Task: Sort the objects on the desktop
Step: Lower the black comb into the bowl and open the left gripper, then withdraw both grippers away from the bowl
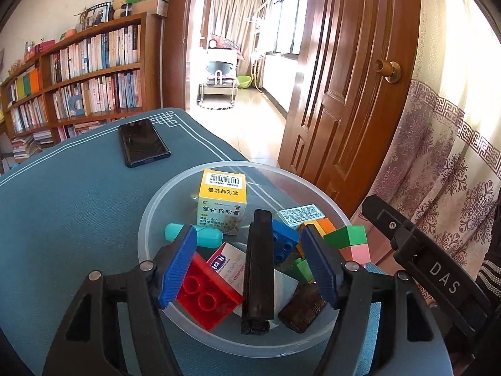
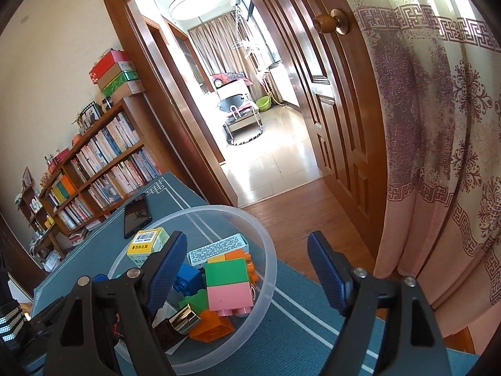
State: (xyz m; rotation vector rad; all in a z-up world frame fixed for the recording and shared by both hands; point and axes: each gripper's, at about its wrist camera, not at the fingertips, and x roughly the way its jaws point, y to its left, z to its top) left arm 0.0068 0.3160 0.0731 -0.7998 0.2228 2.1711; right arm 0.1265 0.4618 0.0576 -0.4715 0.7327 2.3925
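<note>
A clear plastic bowl (image 1: pixel 150 216) stands on the blue mat and holds several items: a yellow ointment box (image 1: pixel 223 200), a red brick (image 1: pixel 206 294), a long black stapler-like bar (image 1: pixel 258 266), a blue brick (image 1: pixel 283 239), a teal case (image 1: pixel 200 236) and a green-and-pink block (image 1: pixel 350 242). My left gripper (image 1: pixel 249 263) is open above the bowl, fingers either side of the black bar, touching nothing. My right gripper (image 2: pixel 245 275) is open over the bowl's right rim (image 2: pixel 266 250), with the green-and-pink block (image 2: pixel 228 283) between its fingers, not gripped.
A black phone (image 1: pixel 142 141) lies on the blue mat (image 1: pixel 69 206) beyond the bowl. A bookshelf (image 1: pixel 78 78) stands at the back left. An open wooden door (image 1: pixel 344 94) and a patterned curtain (image 1: pixel 444 144) are to the right, past the table edge.
</note>
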